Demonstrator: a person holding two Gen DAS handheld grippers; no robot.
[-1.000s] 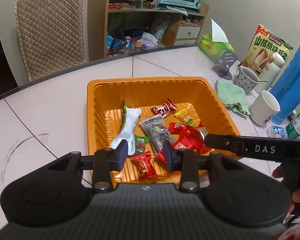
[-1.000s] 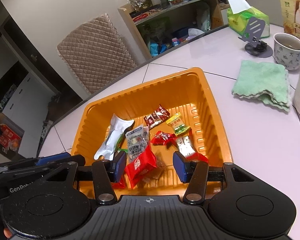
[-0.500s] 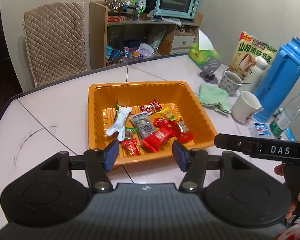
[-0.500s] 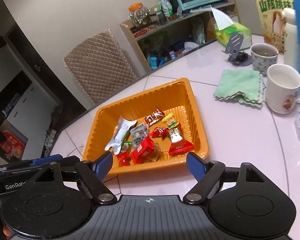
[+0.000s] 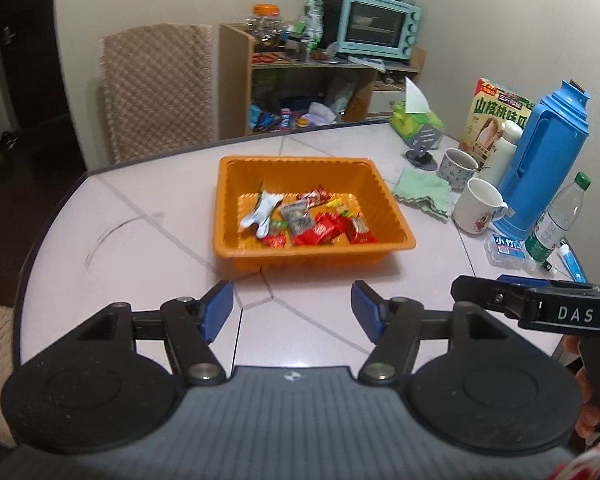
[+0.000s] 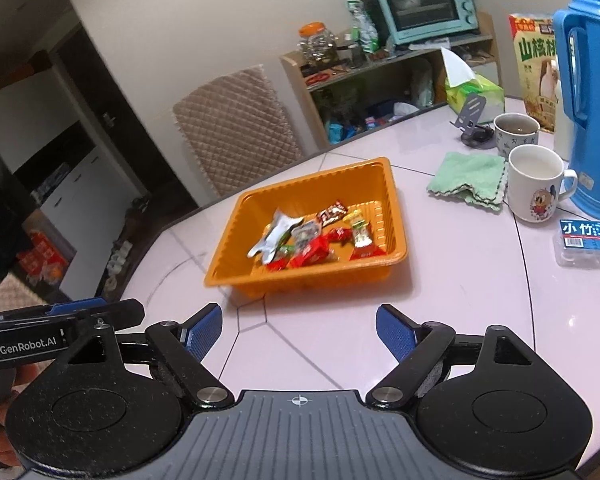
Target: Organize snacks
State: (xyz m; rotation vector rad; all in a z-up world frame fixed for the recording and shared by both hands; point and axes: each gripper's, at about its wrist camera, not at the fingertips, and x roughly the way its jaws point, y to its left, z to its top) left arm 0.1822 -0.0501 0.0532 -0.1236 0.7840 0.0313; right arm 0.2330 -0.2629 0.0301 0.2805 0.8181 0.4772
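An orange tray (image 5: 228, 216) (image 6: 396, 216) stands on the pale table and holds several wrapped snacks: red packets (image 5: 320, 230) (image 6: 312, 254), a white torn wrapper (image 5: 260, 212) (image 6: 276, 232) and a grey packet (image 5: 298, 220). My left gripper (image 5: 292, 306) hovers above the table in front of the tray, its jaws opening with nothing between them. My right gripper (image 6: 299, 330) is also short of the tray, jaws opening and empty. Each gripper's body shows at the edge of the other's view.
To the tray's right lie a green cloth (image 5: 422, 192) (image 6: 466, 178), two mugs (image 5: 478, 206) (image 6: 534, 184), a blue thermos (image 5: 546, 160) (image 6: 590, 92), a water bottle (image 5: 556, 220), a tissue pack (image 6: 584, 242) and a phone stand (image 5: 422, 148). A padded chair (image 5: 158, 88) and a cluttered shelf (image 5: 312, 92) stand behind.
Both grippers pulled back and up from over the tray to in front of it. Both jaws spread wider, and the right one dropped a red packet into the tray.
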